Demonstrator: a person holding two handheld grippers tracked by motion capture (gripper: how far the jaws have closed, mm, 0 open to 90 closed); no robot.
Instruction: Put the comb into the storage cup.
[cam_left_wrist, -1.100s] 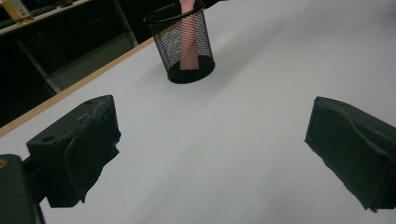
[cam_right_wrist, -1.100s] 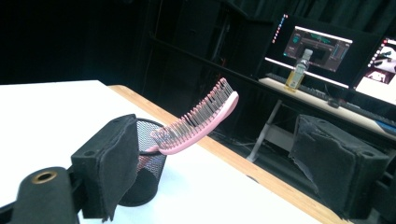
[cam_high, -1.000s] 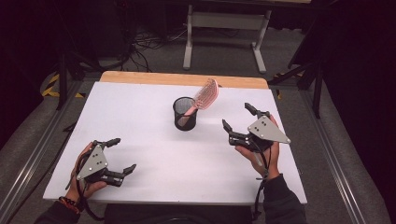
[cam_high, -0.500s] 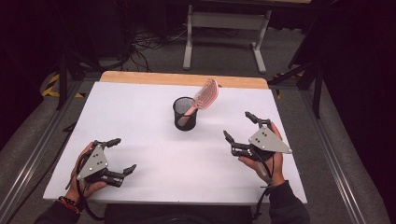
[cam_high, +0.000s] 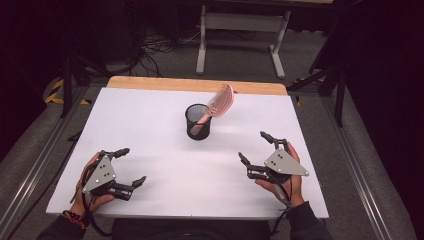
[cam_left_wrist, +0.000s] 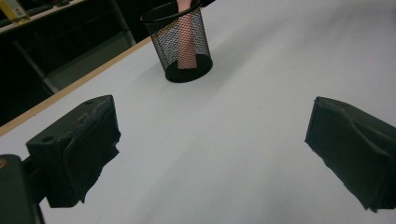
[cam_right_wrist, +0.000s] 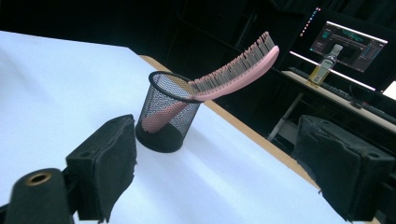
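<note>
A black mesh cup stands upright near the middle of the white table. A pink hairbrush leans in it, handle down, bristled head sticking out over the rim to the right. The cup lies ahead of my left gripper, and the brush and cup ahead of my right gripper. My left gripper rests open at the near left of the table, nothing between its jaws. My right gripper sits open at the near right, also with nothing between its jaws.
A wooden strip runs along the table's far edge. Beyond it stand a white metal frame and cables on the floor. A monitor and a bottle sit on a desk in the background of the right gripper view.
My right gripper has come toward the near edge of the table and lower, away from the cup. The left gripper, cup and brush have stayed put.
</note>
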